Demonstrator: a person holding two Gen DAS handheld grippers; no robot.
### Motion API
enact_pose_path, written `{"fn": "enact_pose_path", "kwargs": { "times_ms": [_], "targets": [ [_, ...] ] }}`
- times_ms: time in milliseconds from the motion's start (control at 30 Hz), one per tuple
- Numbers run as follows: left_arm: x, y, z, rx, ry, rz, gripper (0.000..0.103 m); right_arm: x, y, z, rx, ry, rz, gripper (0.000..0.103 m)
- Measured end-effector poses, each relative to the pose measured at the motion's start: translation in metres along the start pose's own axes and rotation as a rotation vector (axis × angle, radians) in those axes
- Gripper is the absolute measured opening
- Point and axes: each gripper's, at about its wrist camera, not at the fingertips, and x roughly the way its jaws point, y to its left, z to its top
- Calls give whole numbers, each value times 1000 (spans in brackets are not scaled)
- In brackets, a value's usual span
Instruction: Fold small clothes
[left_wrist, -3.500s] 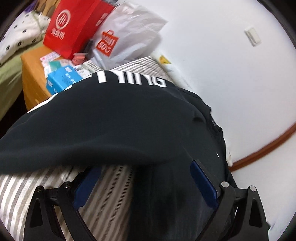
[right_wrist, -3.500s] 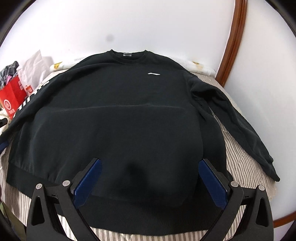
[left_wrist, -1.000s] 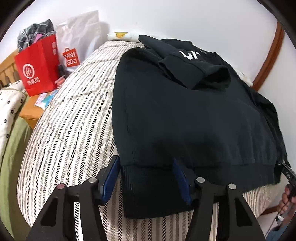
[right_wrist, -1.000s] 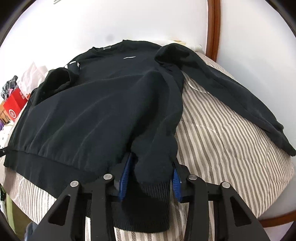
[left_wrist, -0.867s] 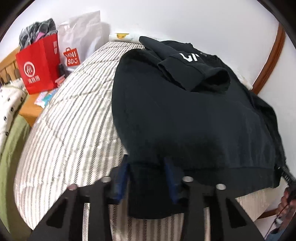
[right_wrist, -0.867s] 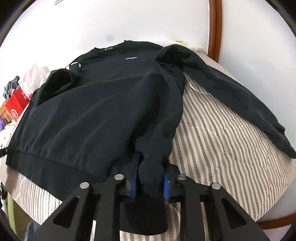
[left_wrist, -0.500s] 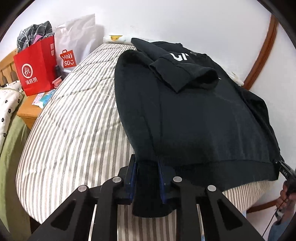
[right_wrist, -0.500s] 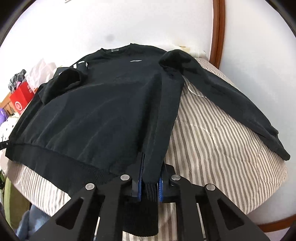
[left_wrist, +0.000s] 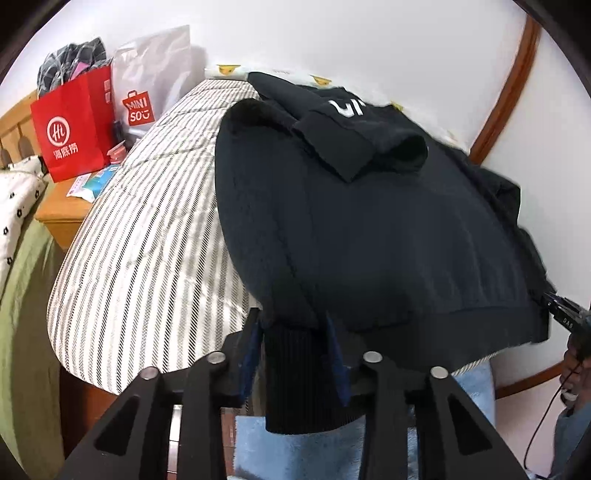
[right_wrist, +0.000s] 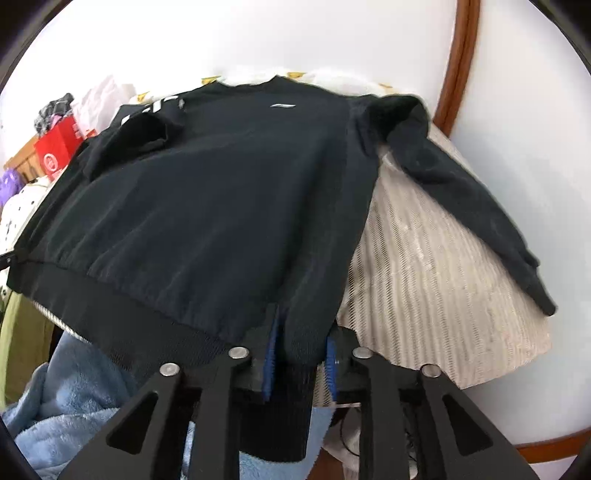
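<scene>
- left gripper has the sweater's ribbed hem bunched between its blue pads; jaws have just been opening a bit, and the pads look close on the cloth, so likely a loose pinch.
- Sweater lies chest-up on the striped bed, one sleeve folded in, the other sleeve out flat.
- right gripper likewise at the other hem corner, jaws just eased wider, fabric between.
- Do well: keep both corners level, hem taut, firm grip before lifting toward the collar.
- Containers: red bag stuffed with checked cloth; white bag, contents hidden.
</scene>
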Motion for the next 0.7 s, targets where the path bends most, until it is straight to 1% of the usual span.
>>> {"fn": "enact_pose_path", "kwargs": {
  "times_ms": [67, 100, 133, 167, 200, 267, 300, 333, 367, 400, 467, 533, 633, 700],
  "targets": [
    [-5, 2, 6, -8, -27, 30, 37, -11, 1, 11, -21, -53, -65, 32],
    [-8, 5, 12, -5, -43, 44, 40, -19, 6, 19, -44, -85, -96, 41],
    [-8, 6, 15, -6, -50, 47, 43, -25, 11, 27, -63, -111, -107, 47],
    [-8, 10, 23, -15, -62, 56, 50, -30, 18, 37, -82, -144, -105, 51],
    [-7, 14, 30, -23, -73, 67, 53, -32, 31, 53, -107, -179, -87, 52],
    [-4, 20, 42, -29, -84, 84, 53, -30, 53, 74, -146, -202, -52, 53],
    [-1, 23, 51, -32, -82, 97, 53, -25, 75, 91, -184, -222, -16, 54],
    [0, 24, 55, -36, -81, 103, 53, -22, 88, 99, -206, -234, 4, 56],
    [3, 29, 63, -48, -80, 107, 53, -13, 114, 114, -253, -250, 28, 58],
    [6, 32, 68, -57, -77, 104, 53, -6, 130, 124, -286, -257, 35, 59],
    [12, 37, 79, -60, -69, 99, 53, 17, 171, 146, -366, -267, 32, 60],
    [19, 39, 87, -43, -62, 126, 54, 41, 201, 164, -425, -248, 20, 60],
    [29, 44, 95, -21, -47, 163, 55, 72, 229, 176, -492, -219, -12, 60],
    [40, 47, 104, -11, -38, 157, 55, 95, 244, 188, -538, -201, -33, 60]
  ]
}}
